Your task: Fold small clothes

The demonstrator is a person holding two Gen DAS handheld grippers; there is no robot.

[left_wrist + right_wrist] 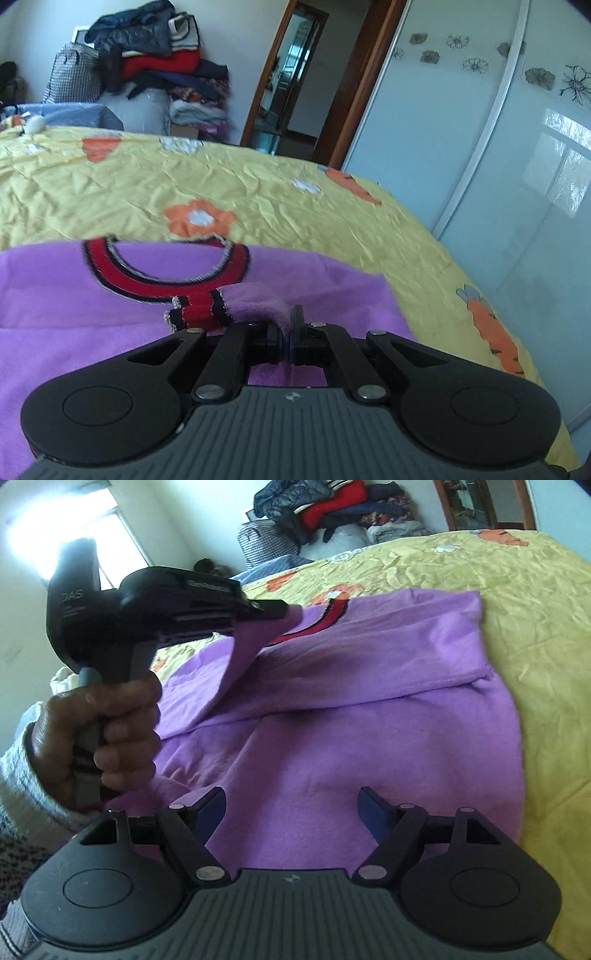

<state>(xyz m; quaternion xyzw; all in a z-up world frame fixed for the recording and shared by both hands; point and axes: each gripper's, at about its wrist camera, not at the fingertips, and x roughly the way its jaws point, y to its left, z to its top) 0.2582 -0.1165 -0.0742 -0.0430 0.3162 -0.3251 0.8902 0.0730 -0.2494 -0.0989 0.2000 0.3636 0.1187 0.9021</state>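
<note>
A small purple sweater with a red and black striped collar lies on the yellow bedspread. My left gripper is shut on a purple sleeve end with a red cuff, held over the sweater's chest. In the right wrist view that left gripper pulls the sleeve up in a taut fold, a hand around its handle. My right gripper stands open just above the sweater's lower part, nothing between its fingers.
The yellow bedspread with orange flowers and carrots covers a wide bed. A pile of clothes and a checked bag stand beyond it. A sliding wardrobe door runs along the bed's right side, a doorway behind.
</note>
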